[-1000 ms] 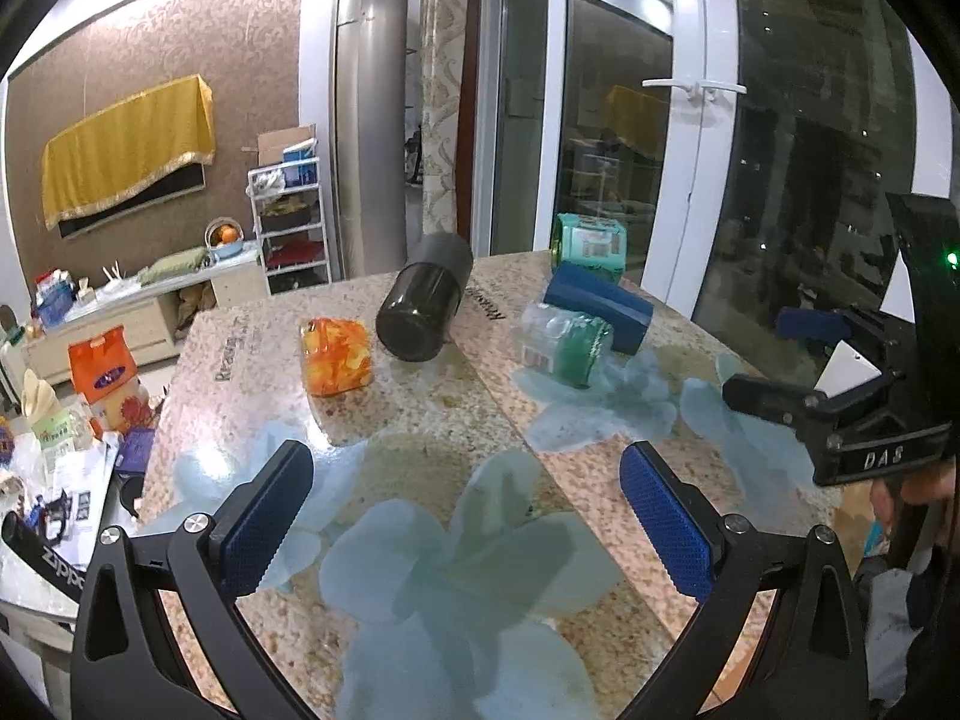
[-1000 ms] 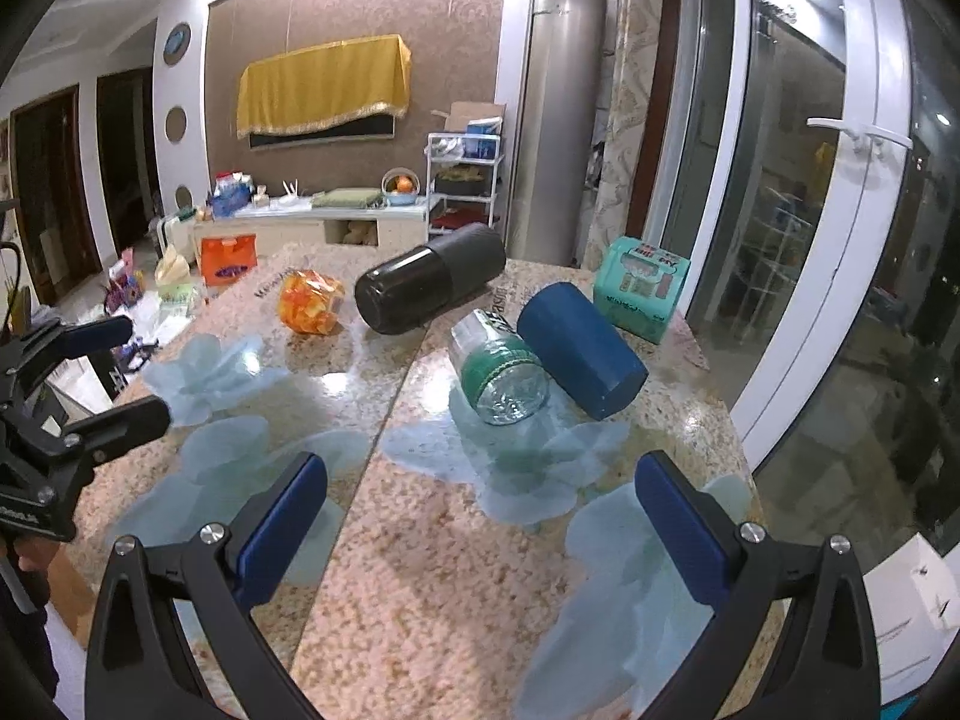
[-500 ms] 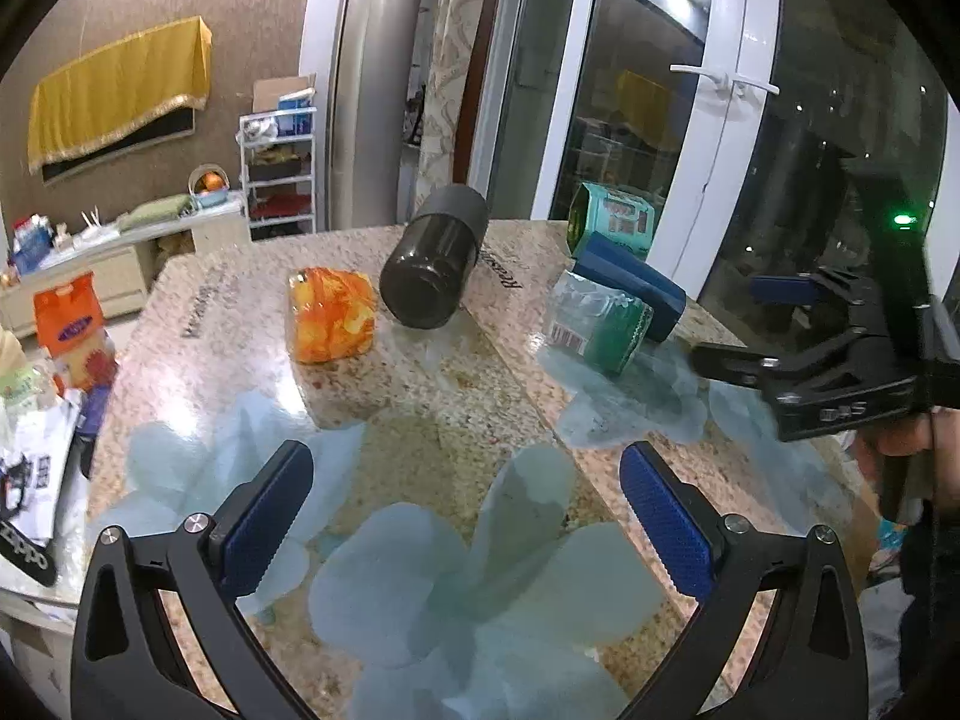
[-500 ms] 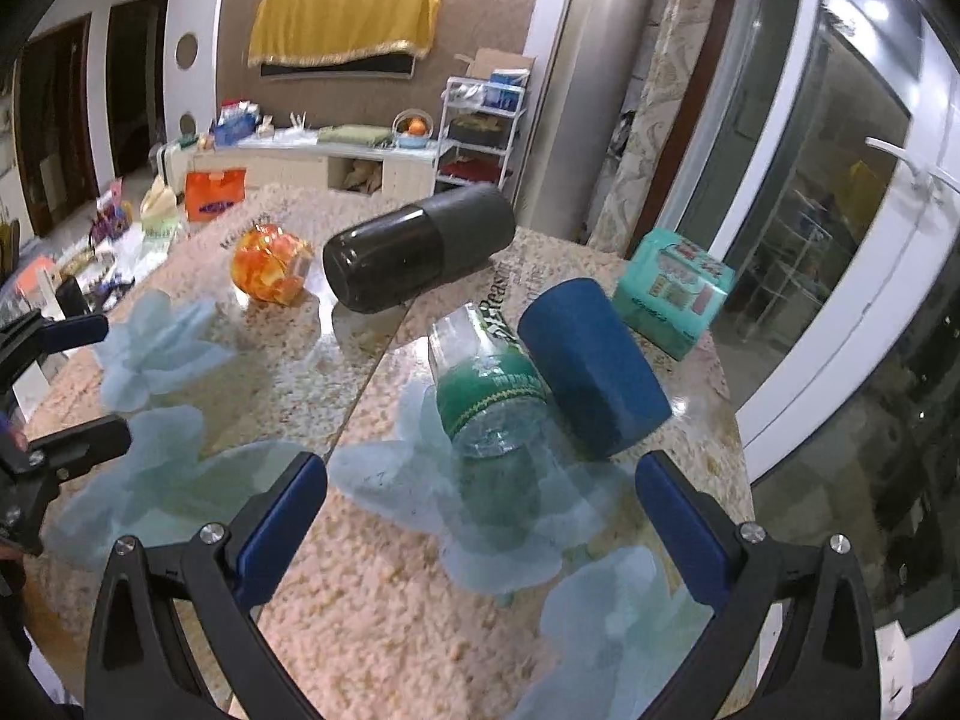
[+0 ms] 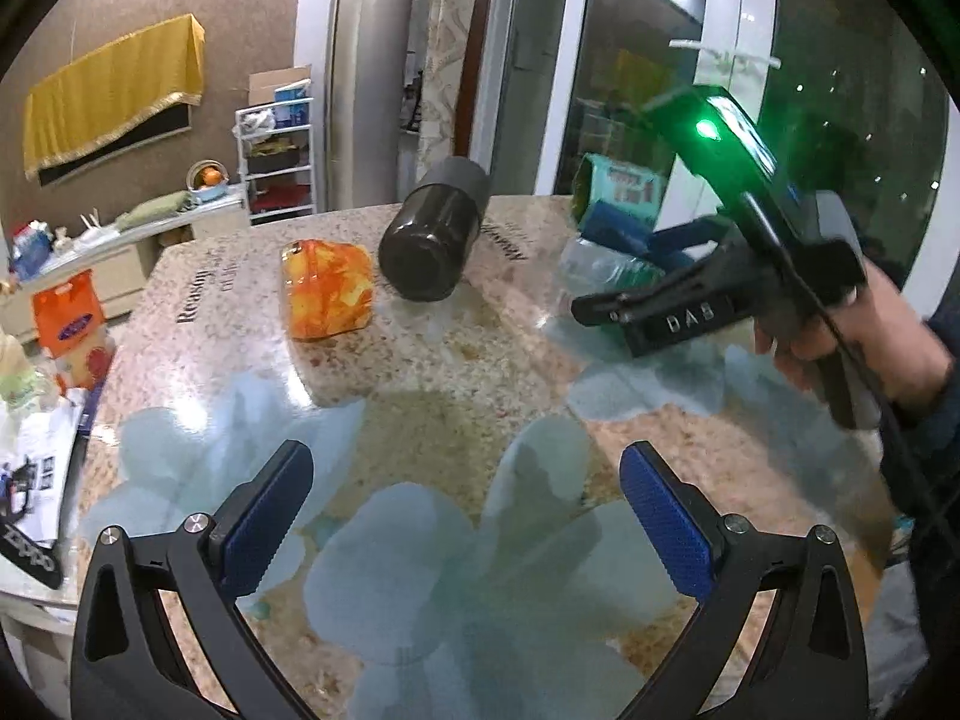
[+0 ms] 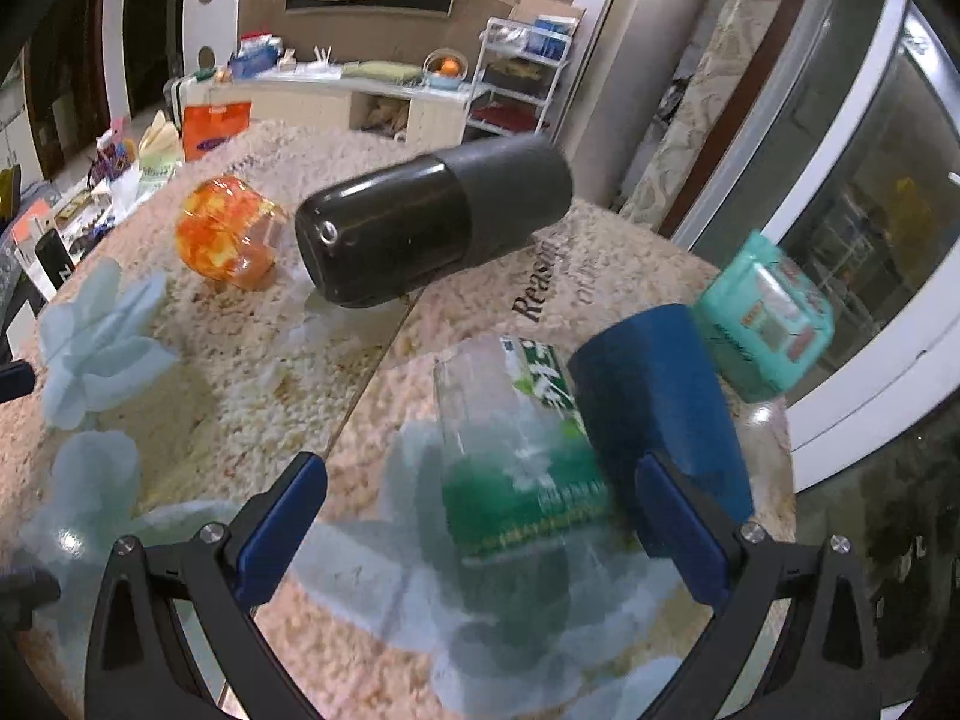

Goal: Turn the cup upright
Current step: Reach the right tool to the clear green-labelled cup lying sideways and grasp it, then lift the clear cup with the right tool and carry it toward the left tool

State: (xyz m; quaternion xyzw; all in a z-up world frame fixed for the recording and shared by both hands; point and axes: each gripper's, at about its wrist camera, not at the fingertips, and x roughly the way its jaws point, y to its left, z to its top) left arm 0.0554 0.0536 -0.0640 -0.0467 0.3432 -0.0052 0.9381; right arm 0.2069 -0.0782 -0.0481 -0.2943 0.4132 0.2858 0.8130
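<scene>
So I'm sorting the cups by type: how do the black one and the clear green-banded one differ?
The black cup is opaque and looks larger; the clear green-banded cup is see-through with a printed label. The black cup lies apart, the clear one against the blue cup. Both lie on their sides.

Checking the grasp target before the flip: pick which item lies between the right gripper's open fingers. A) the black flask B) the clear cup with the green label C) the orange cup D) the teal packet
B: in the right wrist view the clear cup with the green label lies on its side between the open fingers of the right gripper, with the blue cup beside it.
</scene>
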